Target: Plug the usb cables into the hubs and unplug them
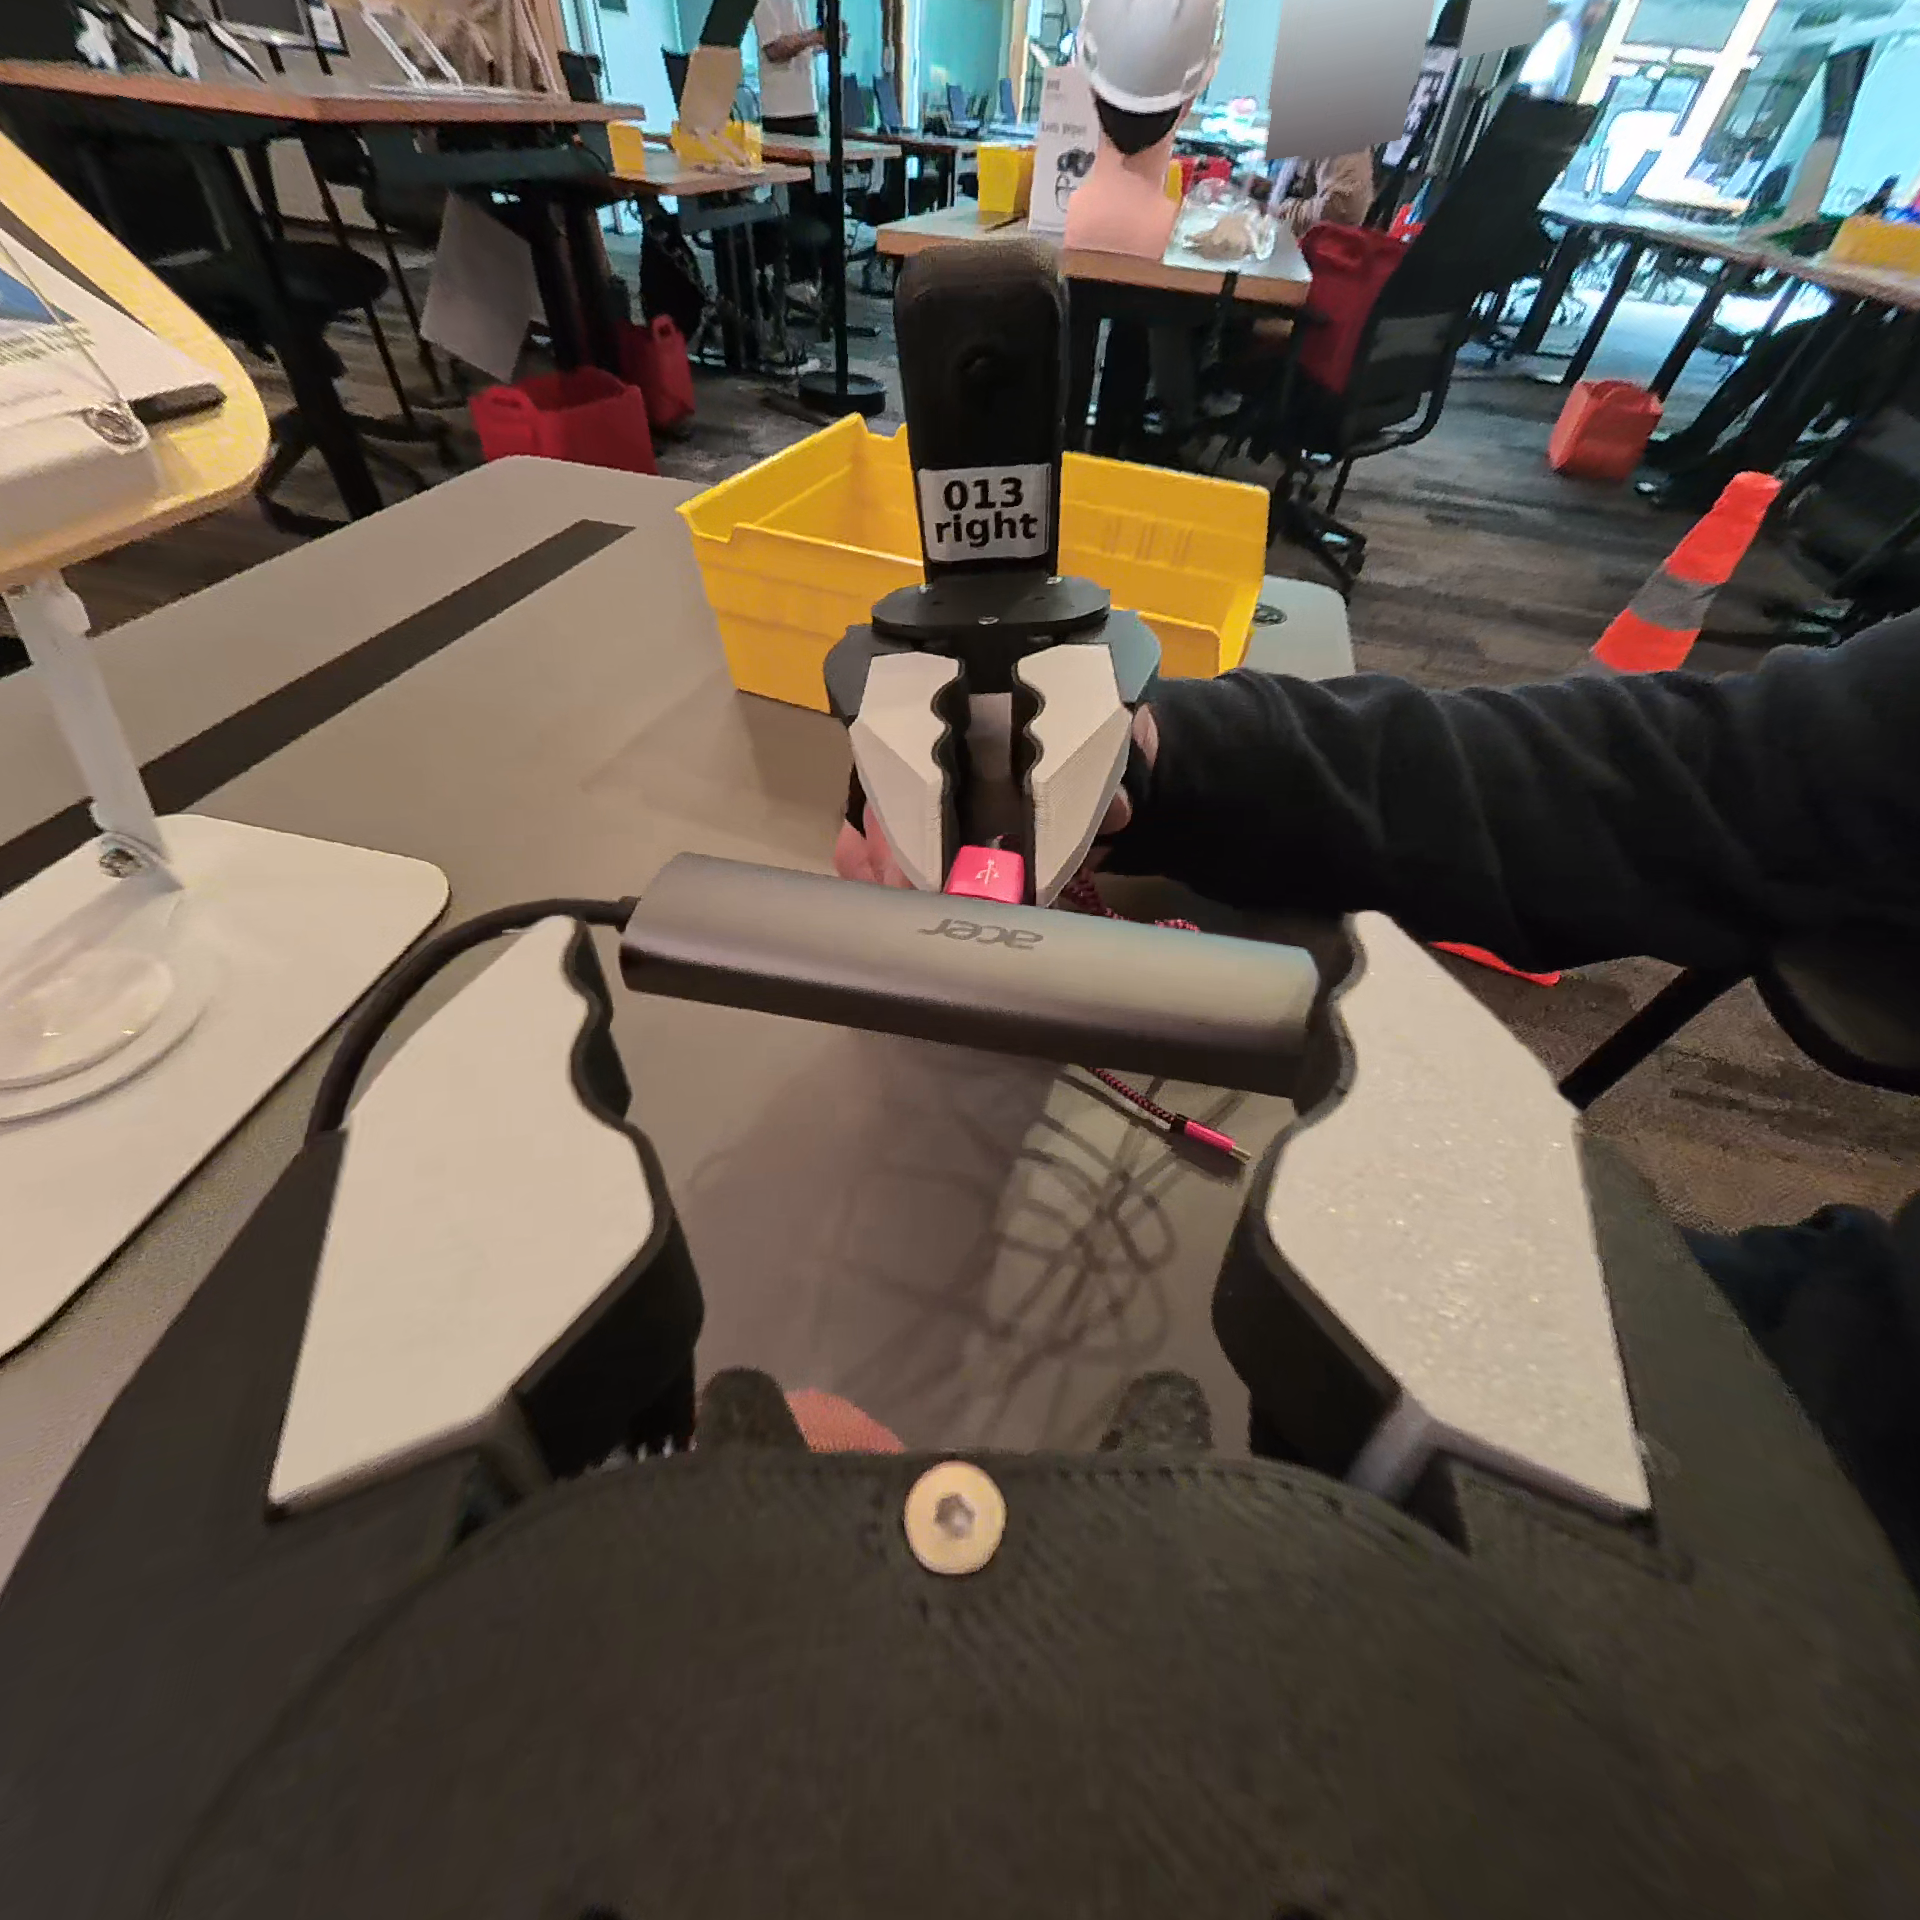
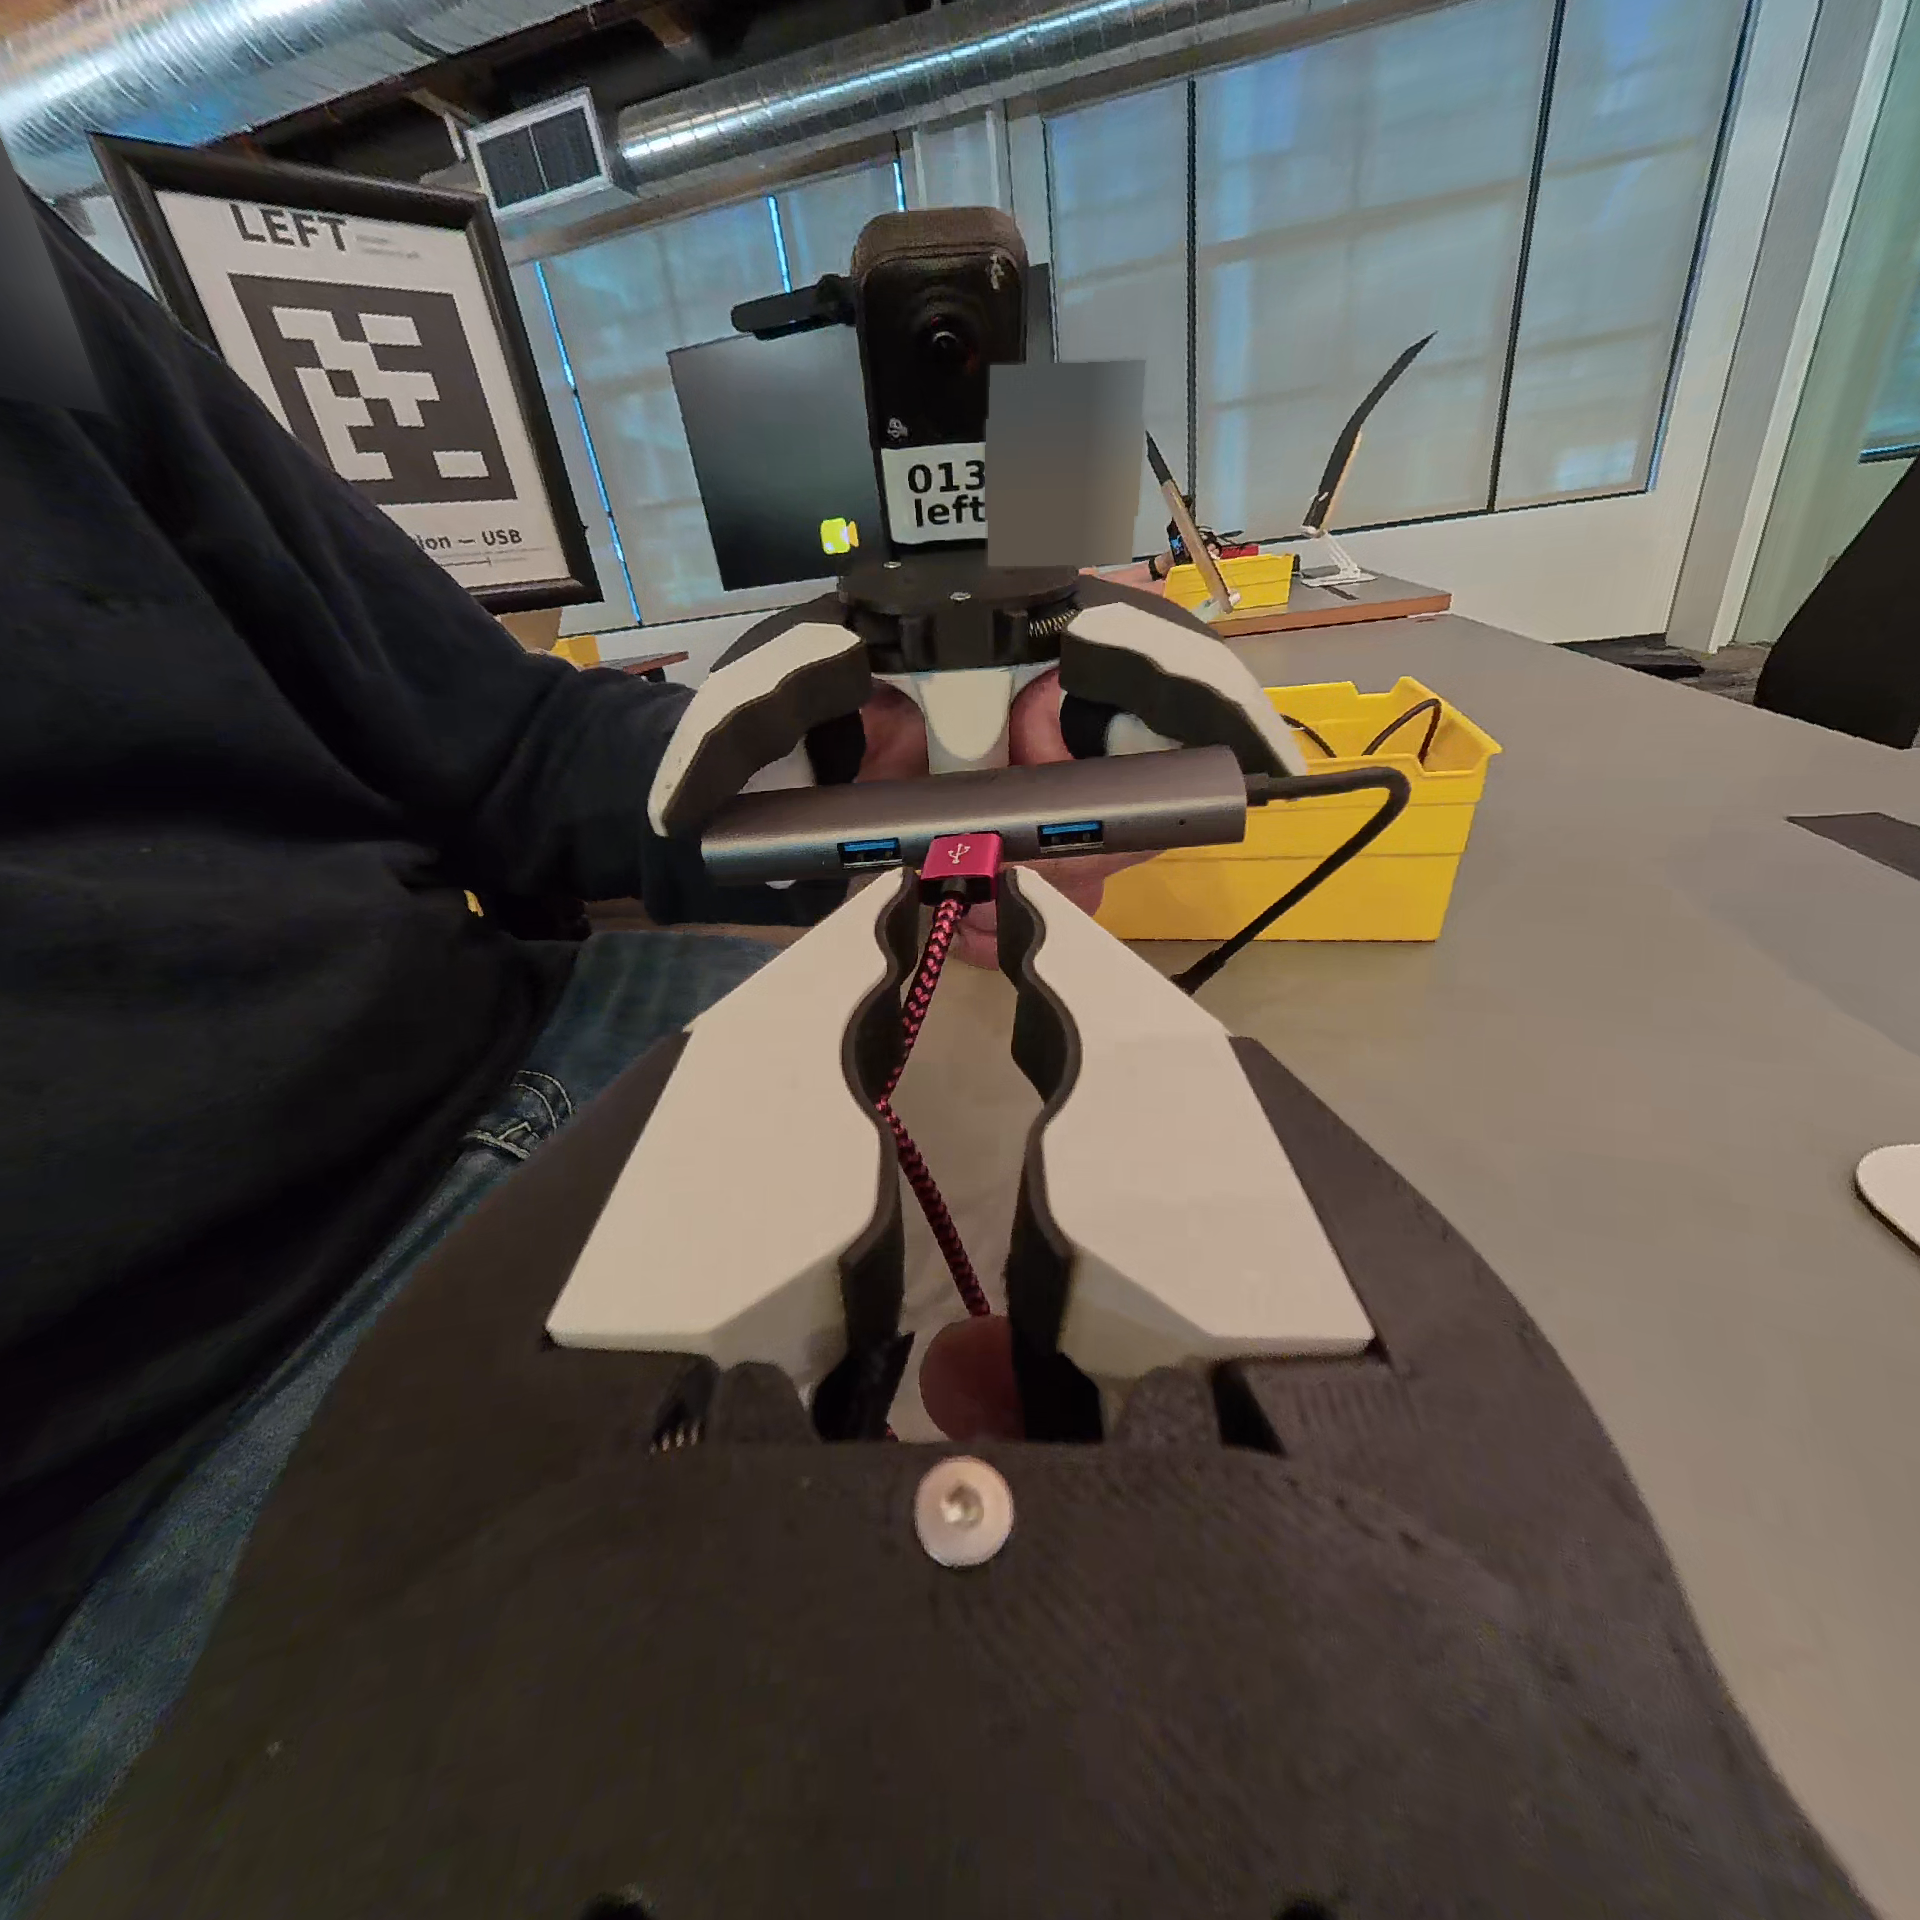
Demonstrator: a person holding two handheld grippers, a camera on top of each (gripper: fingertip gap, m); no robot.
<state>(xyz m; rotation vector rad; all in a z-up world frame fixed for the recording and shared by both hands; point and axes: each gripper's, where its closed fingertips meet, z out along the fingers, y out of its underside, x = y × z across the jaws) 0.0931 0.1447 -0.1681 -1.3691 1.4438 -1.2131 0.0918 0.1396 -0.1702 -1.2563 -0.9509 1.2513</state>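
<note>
Between right hand-held gripper (image 2: 958, 883) fingertips, pink plug (image 2: 961, 862).

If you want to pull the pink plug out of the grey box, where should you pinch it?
Pinch the pink plug on its short metal shell, one finger on each flat side, coming straight at the port side of the grey hub. The braided cable behind it is floppy, so it would likely bend rather than pull cleanly. The right gripper looks lined up that way, while the left gripper holds the hub by its ends.
</note>
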